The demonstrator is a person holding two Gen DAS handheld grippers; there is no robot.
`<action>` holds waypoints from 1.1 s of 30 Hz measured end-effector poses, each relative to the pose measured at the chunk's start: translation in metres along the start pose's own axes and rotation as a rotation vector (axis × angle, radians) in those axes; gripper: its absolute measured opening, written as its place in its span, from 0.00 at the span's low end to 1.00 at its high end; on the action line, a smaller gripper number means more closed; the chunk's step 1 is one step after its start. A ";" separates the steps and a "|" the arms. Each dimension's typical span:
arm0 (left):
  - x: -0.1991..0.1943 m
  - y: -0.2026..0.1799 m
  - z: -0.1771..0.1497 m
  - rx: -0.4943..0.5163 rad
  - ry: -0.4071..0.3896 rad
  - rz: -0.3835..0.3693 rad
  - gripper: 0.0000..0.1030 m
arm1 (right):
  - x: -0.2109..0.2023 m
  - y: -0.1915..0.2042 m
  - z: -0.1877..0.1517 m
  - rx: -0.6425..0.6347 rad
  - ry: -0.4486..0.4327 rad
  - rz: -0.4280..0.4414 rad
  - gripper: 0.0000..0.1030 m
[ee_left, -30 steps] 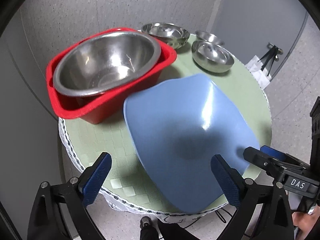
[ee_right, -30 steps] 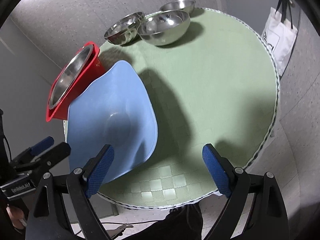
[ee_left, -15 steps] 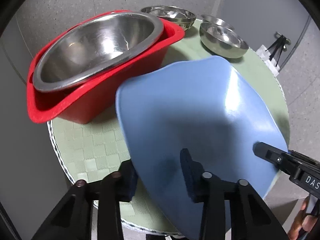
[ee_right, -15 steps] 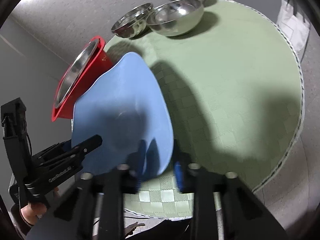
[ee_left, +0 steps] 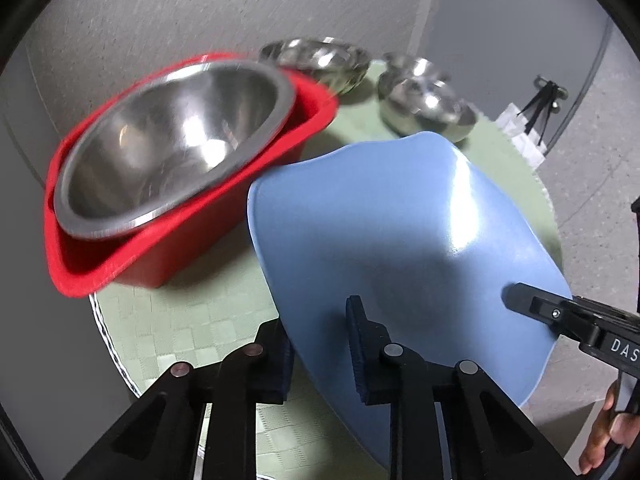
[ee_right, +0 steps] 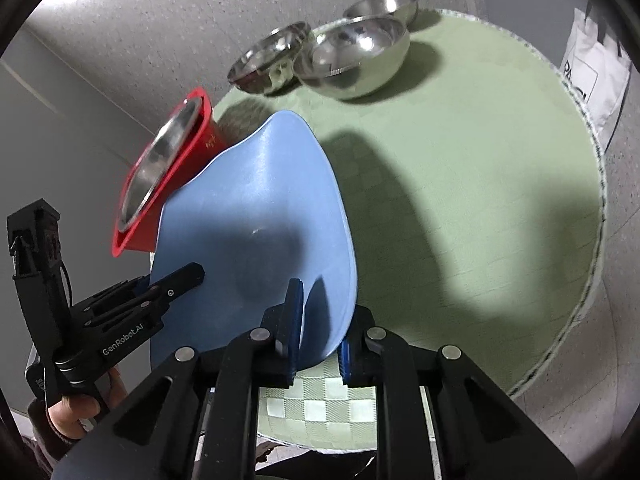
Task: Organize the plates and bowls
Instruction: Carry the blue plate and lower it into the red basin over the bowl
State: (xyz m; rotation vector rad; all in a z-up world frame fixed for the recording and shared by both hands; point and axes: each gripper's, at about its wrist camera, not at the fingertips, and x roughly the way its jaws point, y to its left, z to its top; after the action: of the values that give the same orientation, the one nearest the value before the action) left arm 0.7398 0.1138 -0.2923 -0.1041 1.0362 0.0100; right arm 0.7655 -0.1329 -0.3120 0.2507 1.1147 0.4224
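A large blue bowl is held tilted above the round green table. My left gripper is shut on its near rim. My right gripper is shut on its opposite rim; the bowl also shows in the right wrist view. A red tub holding a big steel bowl stands just left of the blue bowl. Three smaller steel bowls sit at the table's far side: one, one and one.
The red tub sits at the table's left edge, close against the blue bowl. A white bag hangs beyond the table's far right edge. A grey speckled floor surrounds the table.
Both grippers went from open to shut on the blue bowl's rims. The bowl has lifted and tilted up from the table.
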 end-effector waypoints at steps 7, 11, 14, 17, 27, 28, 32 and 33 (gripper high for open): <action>-0.030 -0.010 0.007 0.035 -0.111 -0.029 0.18 | -0.036 0.006 0.013 -0.024 -0.063 0.023 0.15; -0.050 -0.003 0.016 0.040 -0.162 -0.040 0.18 | -0.046 0.018 0.024 -0.028 -0.085 0.044 0.15; -0.059 0.018 0.027 0.019 -0.187 -0.050 0.18 | -0.046 0.035 0.036 -0.048 -0.104 0.060 0.15; -0.064 0.043 0.035 0.011 -0.212 -0.031 0.18 | -0.035 0.057 0.053 -0.077 -0.117 0.065 0.15; -0.044 0.142 0.070 -0.051 -0.155 -0.003 0.18 | 0.040 0.128 0.101 -0.117 -0.068 0.060 0.15; -0.039 0.147 0.074 -0.054 -0.143 -0.003 0.18 | 0.049 0.132 0.104 -0.115 -0.056 0.053 0.15; -0.017 0.173 0.081 -0.068 -0.082 -0.005 0.18 | 0.079 0.137 0.111 -0.095 -0.007 0.036 0.15; -0.011 0.177 0.082 -0.066 -0.063 -0.008 0.18 | 0.085 0.138 0.111 -0.087 0.002 0.025 0.16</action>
State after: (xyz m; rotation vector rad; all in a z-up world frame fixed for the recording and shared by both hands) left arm 0.7946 0.2983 -0.2555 -0.1670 0.9723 0.0397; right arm 0.8703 0.0302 -0.2788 0.1880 1.0938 0.4925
